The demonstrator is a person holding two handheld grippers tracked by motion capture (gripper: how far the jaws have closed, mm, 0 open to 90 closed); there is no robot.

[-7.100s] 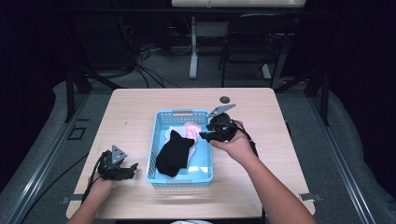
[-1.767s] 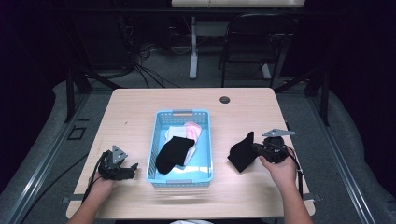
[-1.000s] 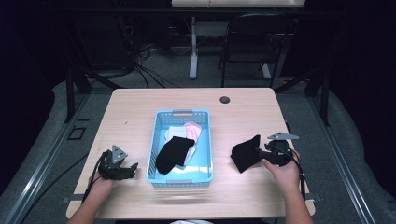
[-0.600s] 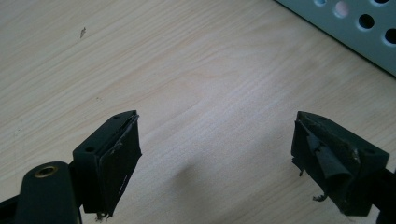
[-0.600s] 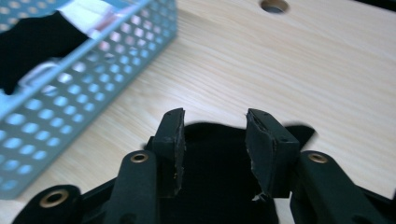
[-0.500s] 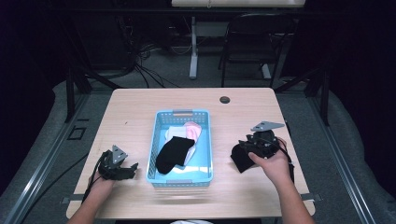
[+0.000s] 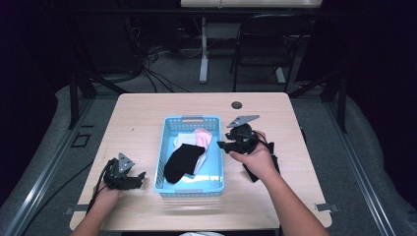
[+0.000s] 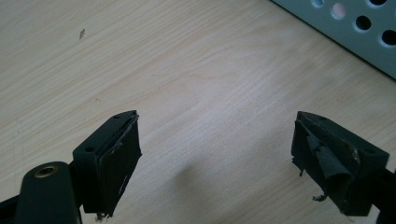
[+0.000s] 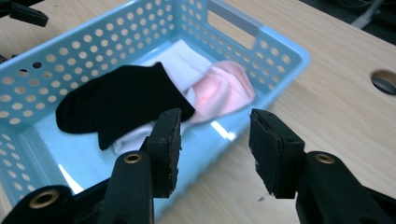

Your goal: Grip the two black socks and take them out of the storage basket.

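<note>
A light blue perforated basket stands mid-table. Inside lie a black sock, a white sock and a pink sock. My right gripper hovers open and empty at the basket's right rim, jaws pointing toward the socks. A second black sock lies on the table to the right, partly under the right hand. My left gripper rests open on bare wood left of the basket.
The wooden table has a round cable hole at the back. A chair and cables stand on the floor beyond. The basket wall shows at the left gripper view's top right.
My right gripper carried a black sock from the basket to the table's right side, let it go, and has moved back left to the basket's rim. The left gripper has stayed put.
</note>
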